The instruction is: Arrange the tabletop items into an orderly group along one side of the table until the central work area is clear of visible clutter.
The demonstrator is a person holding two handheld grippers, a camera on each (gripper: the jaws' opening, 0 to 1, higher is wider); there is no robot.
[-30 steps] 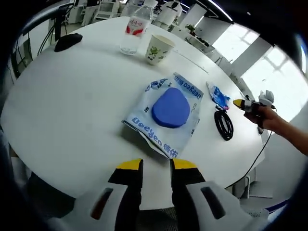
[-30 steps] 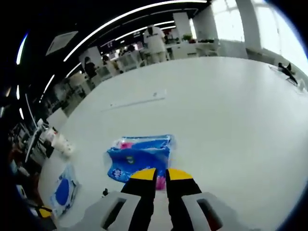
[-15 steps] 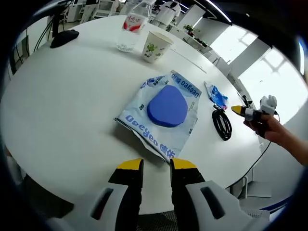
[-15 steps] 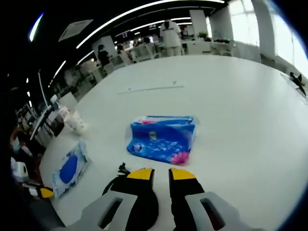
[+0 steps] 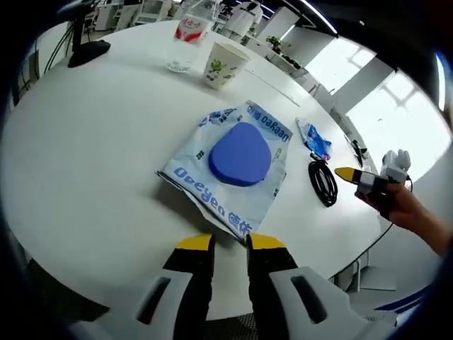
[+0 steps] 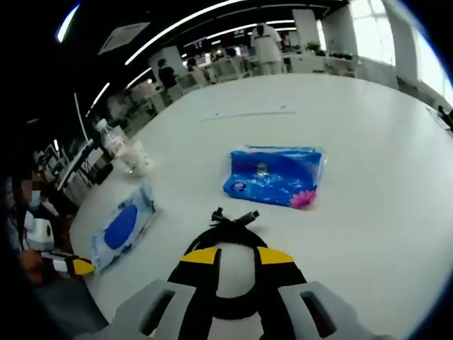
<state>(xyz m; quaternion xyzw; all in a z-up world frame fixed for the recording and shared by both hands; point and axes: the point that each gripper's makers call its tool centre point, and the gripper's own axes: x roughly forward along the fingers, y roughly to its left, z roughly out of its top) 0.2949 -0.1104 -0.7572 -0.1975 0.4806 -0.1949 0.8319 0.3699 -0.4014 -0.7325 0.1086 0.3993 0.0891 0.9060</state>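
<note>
Two grippers over white round worktop [image 5: 85, 156]. Left gripper [image 5: 230, 244]: jaws nearly closed, grasping nothing, just short of wet-wipes pack [image 5: 230, 166], white with blue oval lid, lying flat. Right gripper [image 6: 237, 256]: jaws parted above coiled black cable [image 6: 230, 234]. Blue tissue pack [image 6: 274, 177] beyond cable. Paper cup [image 5: 225, 65] beside bottle [image 5: 185, 42] at far edge.
</note>
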